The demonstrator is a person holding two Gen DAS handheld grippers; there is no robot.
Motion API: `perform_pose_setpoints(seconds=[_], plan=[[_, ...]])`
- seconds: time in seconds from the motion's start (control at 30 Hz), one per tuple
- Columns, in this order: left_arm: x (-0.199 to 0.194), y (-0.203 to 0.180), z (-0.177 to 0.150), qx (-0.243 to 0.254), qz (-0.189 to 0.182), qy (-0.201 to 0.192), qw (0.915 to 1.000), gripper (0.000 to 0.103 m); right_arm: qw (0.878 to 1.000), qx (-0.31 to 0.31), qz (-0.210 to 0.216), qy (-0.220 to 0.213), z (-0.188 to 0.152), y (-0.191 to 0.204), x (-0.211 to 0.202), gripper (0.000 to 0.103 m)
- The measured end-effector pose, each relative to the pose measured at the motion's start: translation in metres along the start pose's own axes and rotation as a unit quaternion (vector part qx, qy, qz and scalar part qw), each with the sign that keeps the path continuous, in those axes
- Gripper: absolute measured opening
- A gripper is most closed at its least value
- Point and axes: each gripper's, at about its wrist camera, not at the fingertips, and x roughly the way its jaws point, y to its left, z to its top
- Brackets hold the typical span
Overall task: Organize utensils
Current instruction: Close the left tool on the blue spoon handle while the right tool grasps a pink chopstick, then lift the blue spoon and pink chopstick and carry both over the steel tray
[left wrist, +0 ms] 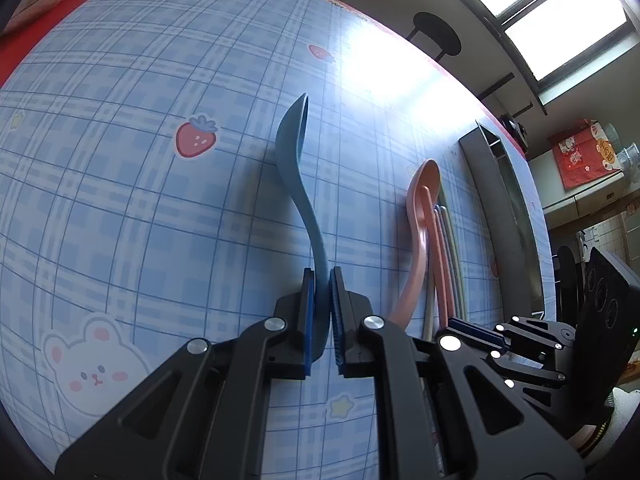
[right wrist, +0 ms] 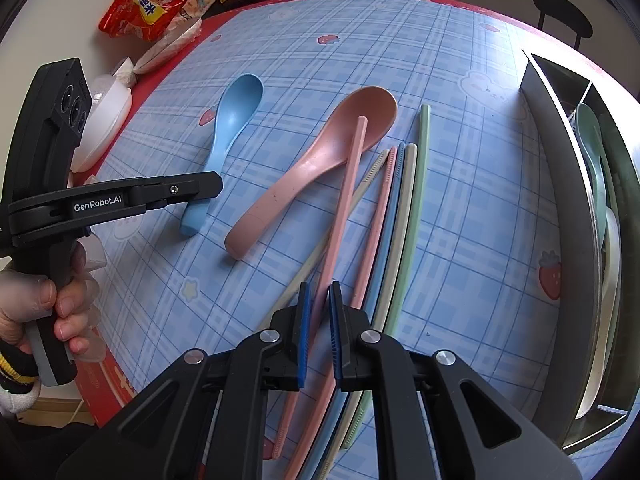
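A blue spoon (left wrist: 294, 136) lies on the blue checked tablecloth, and my left gripper (left wrist: 321, 273) is shut on its handle. The right wrist view shows the same blue spoon (right wrist: 236, 116) with the left gripper (right wrist: 216, 185) over its handle. My right gripper (right wrist: 319, 287) is shut on a pink chopstick (right wrist: 352, 184), whose far tip rests in the bowl of a pink spoon (right wrist: 312, 168). Several more chopsticks (right wrist: 404, 216) in pink, blue, cream and green lie side by side just right of it. The pink spoon (left wrist: 424, 192) also shows in the left wrist view.
A grey organizer tray (right wrist: 560, 192) stands along the table's right side, holding a green spoon (right wrist: 588, 132) and a white one (right wrist: 610, 280). Snack packets (right wrist: 152, 8) and a white bowl (right wrist: 108, 116) sit at the back left. A person's hand (right wrist: 60, 300) holds the left gripper's handle.
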Motion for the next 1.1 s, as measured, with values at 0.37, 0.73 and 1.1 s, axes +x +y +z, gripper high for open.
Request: perform_pose_setpoints(seconds=[0.37, 0.73, 1.1], plan=[[0.002, -0.018, -0.01, 0.034, 0.039, -0.013, 0.9986, 0.012, 1.0, 0.011, -0.003, -0.003, 0.0, -0.001, -0.002, 0.007], [-0.047, -0.022, -0.041, 0.005, 0.023, -0.047, 0.9986, 0.012, 0.997, 0.057, 0.037, -0.045, -0.014, -0.006, -0.033, 0.006], [-0.055, -0.064, -0.047, 0.057, 0.012, -0.036, 0.9976, 0.012, 0.984, 0.105, 0.075, -0.119, -0.034, -0.025, -0.069, 0.006]])
